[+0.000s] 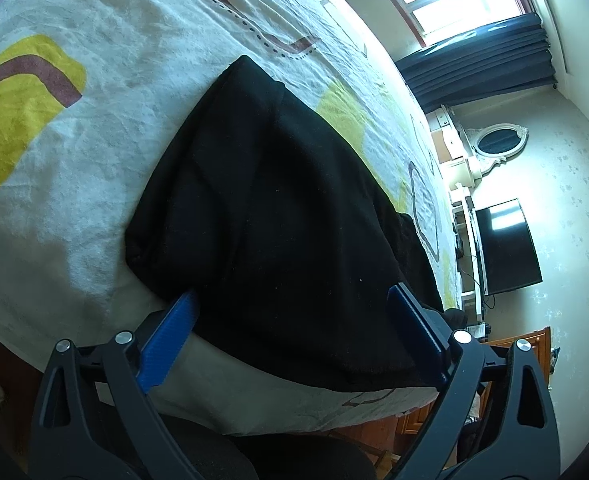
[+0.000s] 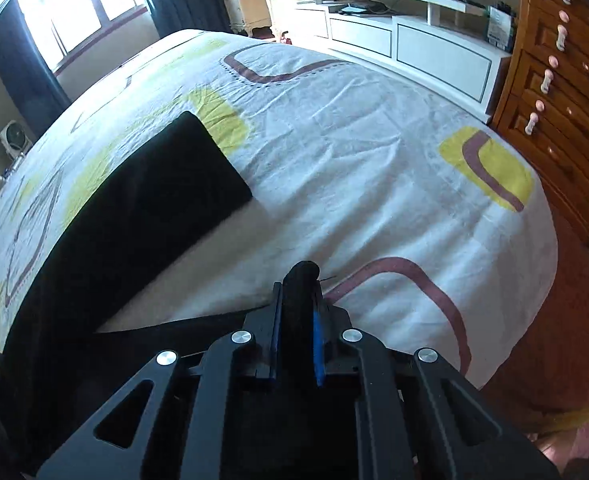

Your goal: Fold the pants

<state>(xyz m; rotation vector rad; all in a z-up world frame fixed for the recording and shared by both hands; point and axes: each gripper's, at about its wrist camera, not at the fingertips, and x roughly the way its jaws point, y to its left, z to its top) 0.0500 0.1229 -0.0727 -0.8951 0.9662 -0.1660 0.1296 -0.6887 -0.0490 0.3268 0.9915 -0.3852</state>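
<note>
Black pants (image 1: 270, 216) lie on a bed with a white patterned sheet (image 1: 94, 80). In the left wrist view my left gripper (image 1: 294, 328) is open, its blue fingers (image 1: 170, 336) spread wide on either side of the near end of the pants, just above the cloth. In the right wrist view my right gripper (image 2: 299, 316) is shut on a fold of the black pants (image 2: 300, 276), lifted above the sheet. The rest of the pants (image 2: 134, 208) stretches away to the left across the bed (image 2: 374, 160).
A wooden dresser (image 2: 562, 100) stands right of the bed. A white TV cabinet (image 2: 398, 28) with a television (image 1: 506, 252) is at the far wall. A window with dark curtains (image 1: 486, 60) is beyond the bed. The bed's front edge drops to a reddish floor (image 2: 554, 340).
</note>
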